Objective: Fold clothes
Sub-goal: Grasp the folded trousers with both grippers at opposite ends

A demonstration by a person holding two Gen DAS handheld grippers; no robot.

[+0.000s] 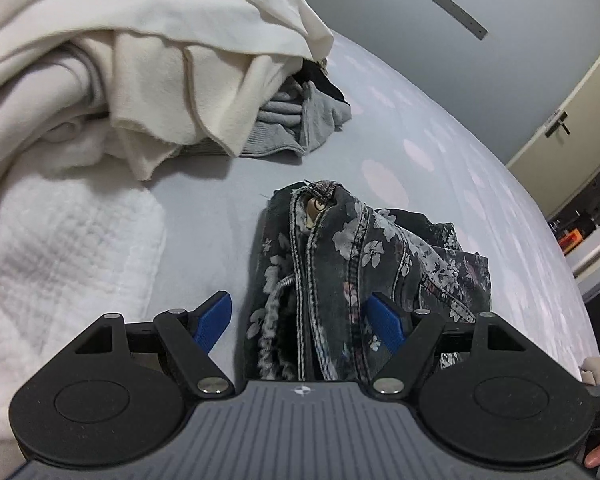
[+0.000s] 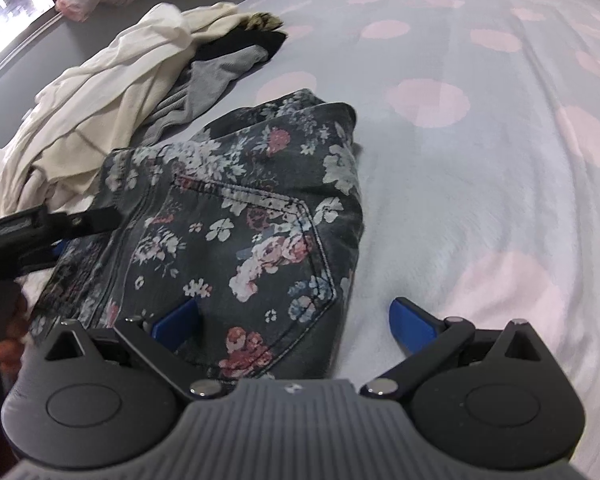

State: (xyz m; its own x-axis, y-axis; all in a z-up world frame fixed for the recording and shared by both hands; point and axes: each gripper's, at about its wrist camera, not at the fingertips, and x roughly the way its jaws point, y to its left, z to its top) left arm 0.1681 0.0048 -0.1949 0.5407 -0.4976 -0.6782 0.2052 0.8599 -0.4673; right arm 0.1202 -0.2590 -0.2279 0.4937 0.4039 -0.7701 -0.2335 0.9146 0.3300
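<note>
Dark floral jeans (image 1: 340, 248) lie bunched on the bed, with the waistband and a metal button (image 1: 315, 205) facing the left wrist camera. My left gripper (image 1: 300, 318) is open and its blue fingers (image 1: 216, 318) stand on either side of the jeans' folded edge. In the right wrist view the jeans (image 2: 236, 216) lie back-pocket up. My right gripper (image 2: 296, 316) is open over their near corner. Its left finger rests against the denim and its right finger (image 2: 414, 322) is over bare sheet. The left gripper (image 2: 40, 226), held in a hand, sits at the jeans' left edge.
A heap of cream and white clothes (image 1: 140, 40) with a grey garment (image 1: 296, 124) lies beyond the jeans, and a white towel (image 1: 68, 248) lies to the left. The pale sheet with pink dots (image 2: 480, 160) spreads out to the right. A door (image 1: 572, 120) stands past the bed.
</note>
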